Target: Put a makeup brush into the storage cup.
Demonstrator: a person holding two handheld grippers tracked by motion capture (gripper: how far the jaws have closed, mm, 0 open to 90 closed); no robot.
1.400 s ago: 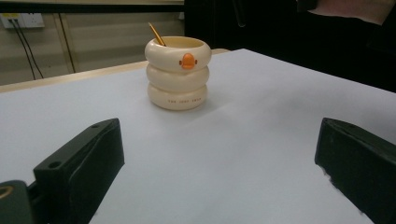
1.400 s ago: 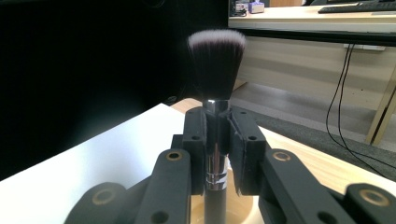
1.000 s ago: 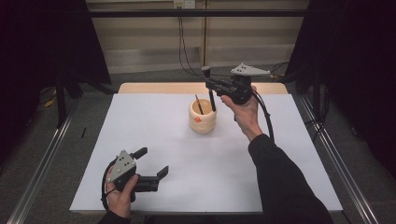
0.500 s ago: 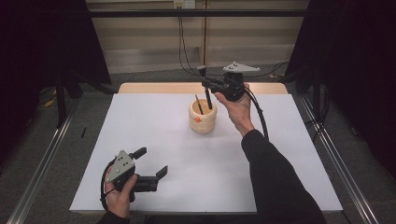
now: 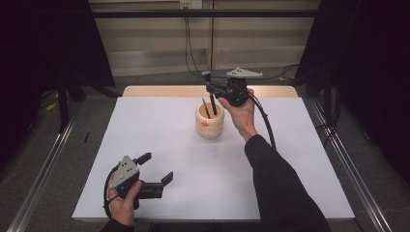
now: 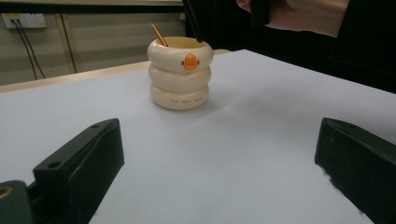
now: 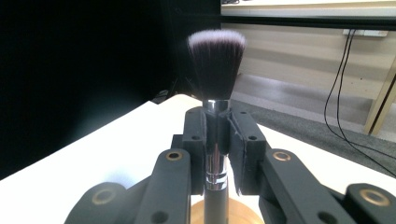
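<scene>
In the high view the right gripper (image 5: 211, 88) pinches a makeup brush (image 5: 211, 99) upright, its lower end in the cream holder (image 5: 210, 121) at the table's (image 5: 145, 125) far middle. The left gripper view shows the left gripper (image 6: 219, 154) spread wide, well short of the holder; the right gripper view shows jaws pressed on the brush's silver ferrule

We see a white counter (image 5: 159, 130) with a bare wooden strip along its far edge. Behind it runs a pale panelled wall (image 5: 150, 41), with dark cables (image 5: 189, 46) hanging down from a socket (image 5: 189, 4). Black curtains (image 5: 43, 43) close both sides, and metal rails (image 5: 41, 174) cross the grey floor (image 5: 92, 104).
</scene>
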